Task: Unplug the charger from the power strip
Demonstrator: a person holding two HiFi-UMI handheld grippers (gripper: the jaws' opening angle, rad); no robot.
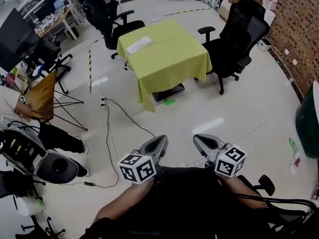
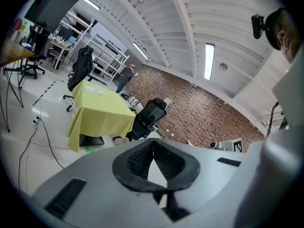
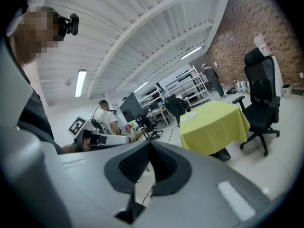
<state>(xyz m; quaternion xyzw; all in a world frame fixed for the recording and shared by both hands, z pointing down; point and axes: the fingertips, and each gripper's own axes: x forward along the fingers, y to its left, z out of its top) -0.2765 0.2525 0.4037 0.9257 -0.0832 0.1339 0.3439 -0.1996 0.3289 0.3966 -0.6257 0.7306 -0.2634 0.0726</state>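
Note:
A table with a yellow-green cloth (image 1: 167, 59) stands a few steps ahead on the white floor. A white power strip (image 1: 139, 44) lies near its far left corner; I cannot make out the charger on it at this distance. A thin cable hangs down the cloth's left side. My left gripper (image 1: 163, 139) and right gripper (image 1: 197, 138) are held side by side close to my body, far from the table, both shut and empty. The left gripper view shows its pads (image 2: 153, 141) meeting, with the table (image 2: 97, 109) beyond. The right gripper (image 3: 150, 144) is likewise shut, with the table (image 3: 213, 125) beyond.
Black office chairs stand right of the table (image 1: 239, 39) and behind it (image 1: 107, 14). A black cable (image 1: 107, 133) runs across the floor from a floor socket (image 1: 103, 102). A seated person (image 1: 30, 133) and a tripod stand are at the left. A brick wall (image 1: 294, 29) lines the right.

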